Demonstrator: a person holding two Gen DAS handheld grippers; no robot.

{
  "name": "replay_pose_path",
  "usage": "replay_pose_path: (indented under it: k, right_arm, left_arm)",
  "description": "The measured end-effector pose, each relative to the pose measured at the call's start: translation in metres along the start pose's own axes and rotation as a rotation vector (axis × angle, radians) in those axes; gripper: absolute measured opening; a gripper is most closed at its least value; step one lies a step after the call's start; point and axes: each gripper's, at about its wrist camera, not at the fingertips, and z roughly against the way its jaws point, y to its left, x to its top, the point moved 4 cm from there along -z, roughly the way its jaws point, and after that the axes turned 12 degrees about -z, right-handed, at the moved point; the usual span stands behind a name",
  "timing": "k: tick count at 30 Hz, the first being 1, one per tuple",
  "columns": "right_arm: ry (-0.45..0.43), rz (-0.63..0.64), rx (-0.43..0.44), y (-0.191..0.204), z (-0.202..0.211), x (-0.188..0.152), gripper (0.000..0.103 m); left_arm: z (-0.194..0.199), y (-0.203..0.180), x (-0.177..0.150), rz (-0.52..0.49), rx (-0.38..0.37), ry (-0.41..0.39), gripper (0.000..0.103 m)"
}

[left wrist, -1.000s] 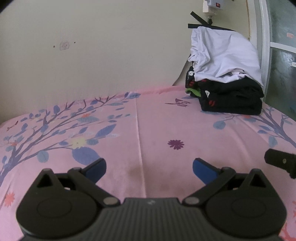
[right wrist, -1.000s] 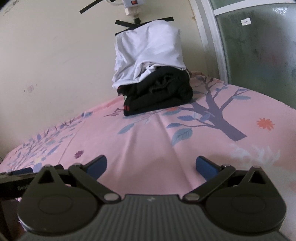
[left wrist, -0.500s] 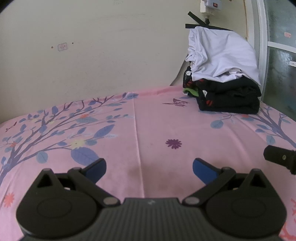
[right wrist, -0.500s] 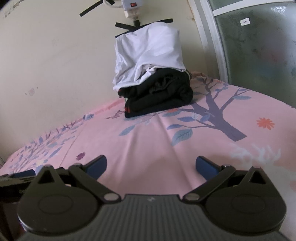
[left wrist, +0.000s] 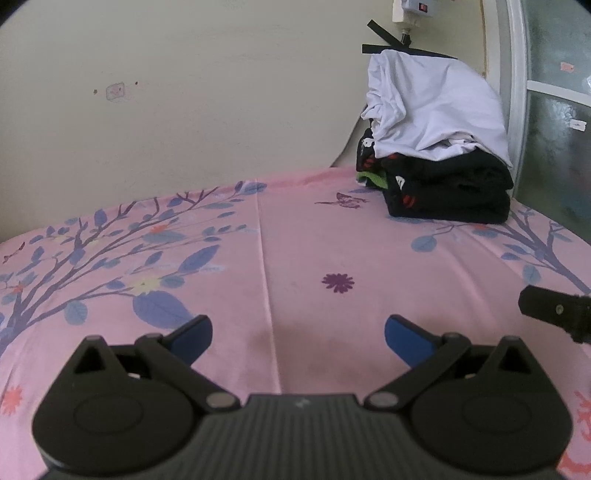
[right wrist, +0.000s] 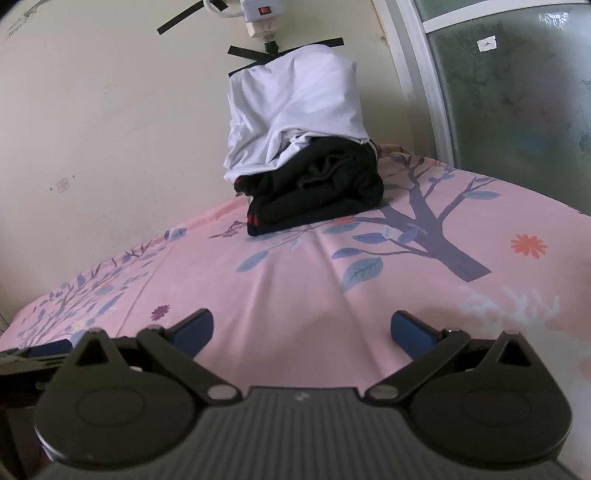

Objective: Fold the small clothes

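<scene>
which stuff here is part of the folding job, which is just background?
Job:
white cloth garment draped over the pile
folded black garments beneath it
open left gripper
open right gripper

Background:
pink floral bedsheet
white wall power adapter
black tape strips
frosted glass door

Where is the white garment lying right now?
The white garment lies draped over the folded black clothes at the far right of the pink sheet, against the wall beside the glass door.
</scene>
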Motion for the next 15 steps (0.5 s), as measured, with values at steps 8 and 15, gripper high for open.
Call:
replay_pose_path:
  k: [8,15]
  right_arm:
    - [-0.001,0.000,-0.001,0.0003,-0.0001,-0.0004,0.097]
    - [-0.002,-0.002,-0.001,0.0005,-0.0002,-0.0006,0.097]
  left_arm:
    - [-0.0029,-0.0006,-0.0005,-0.004,-0.004,0.022,0.103]
    - [-0.0025,0.0001,-0.0014,-0.011,0.001,0.024,0.103]
